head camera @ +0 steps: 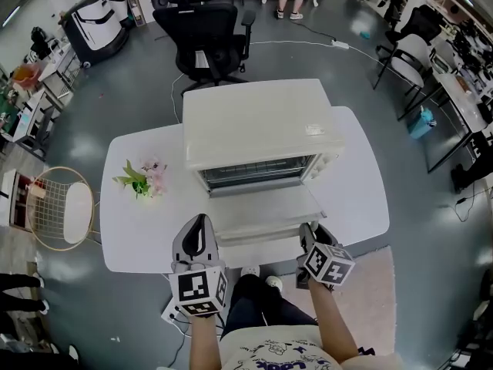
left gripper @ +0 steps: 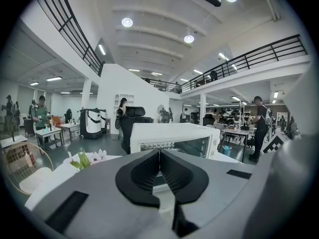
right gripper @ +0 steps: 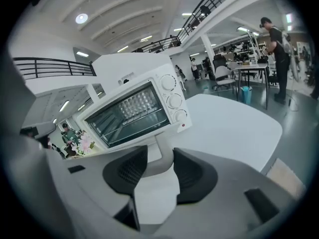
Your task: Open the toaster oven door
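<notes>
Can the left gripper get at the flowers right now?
Likely yes: the left gripper is shut and empty, and only open table lies between it and the flowers.

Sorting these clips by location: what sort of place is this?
Probably an open-plan lab or office hall: a rolling office chair, desks with people working, and a railed mezzanine overhead.

Open-plan office or lab hall: desks [left gripper: 238, 132], a swivel chair [head camera: 208, 33], mezzanine railings [left gripper: 259, 54] (people [left gripper: 260, 126] working behind).

your white table [head camera: 362, 183], toaster oven [head camera: 254, 122] standing at its middle, small bunch of flowers [head camera: 145, 179] lying to your left
</notes>
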Demonstrator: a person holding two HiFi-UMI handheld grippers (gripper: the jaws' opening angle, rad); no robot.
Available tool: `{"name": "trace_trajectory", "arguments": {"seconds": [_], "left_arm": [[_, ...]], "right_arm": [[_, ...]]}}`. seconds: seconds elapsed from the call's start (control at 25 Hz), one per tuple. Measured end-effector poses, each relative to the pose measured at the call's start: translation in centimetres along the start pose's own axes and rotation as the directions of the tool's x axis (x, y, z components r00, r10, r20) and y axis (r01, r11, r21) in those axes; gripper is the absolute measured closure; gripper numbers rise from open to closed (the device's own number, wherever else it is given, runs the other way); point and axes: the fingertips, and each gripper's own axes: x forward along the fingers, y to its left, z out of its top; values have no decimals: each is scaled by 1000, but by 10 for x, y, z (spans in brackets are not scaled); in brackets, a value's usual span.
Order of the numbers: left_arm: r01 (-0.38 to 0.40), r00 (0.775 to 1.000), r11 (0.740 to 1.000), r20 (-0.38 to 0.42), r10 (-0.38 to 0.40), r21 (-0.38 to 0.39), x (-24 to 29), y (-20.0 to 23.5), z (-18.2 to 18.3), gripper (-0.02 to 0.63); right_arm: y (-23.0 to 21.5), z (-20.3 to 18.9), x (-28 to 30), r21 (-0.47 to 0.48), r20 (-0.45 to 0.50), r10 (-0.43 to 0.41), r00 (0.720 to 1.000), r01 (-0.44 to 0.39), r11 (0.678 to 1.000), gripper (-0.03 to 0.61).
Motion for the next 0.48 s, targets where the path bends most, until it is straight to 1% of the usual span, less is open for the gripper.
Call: {"name": "trace_trajectory", "arguments": {"seconds": [0.32,0.48], "left_arm": [[-6,1000,1000,-9,6,4,-5,-2,-7,607],[-7,1000,1000,-12,7,8,-8,-3,-8,607]], "right_arm": [[-6,-12,1,-55,-7,-21,1000,20,998,419],[-12,-20,2,-108,-14,-40,999,38,993,443]]}}
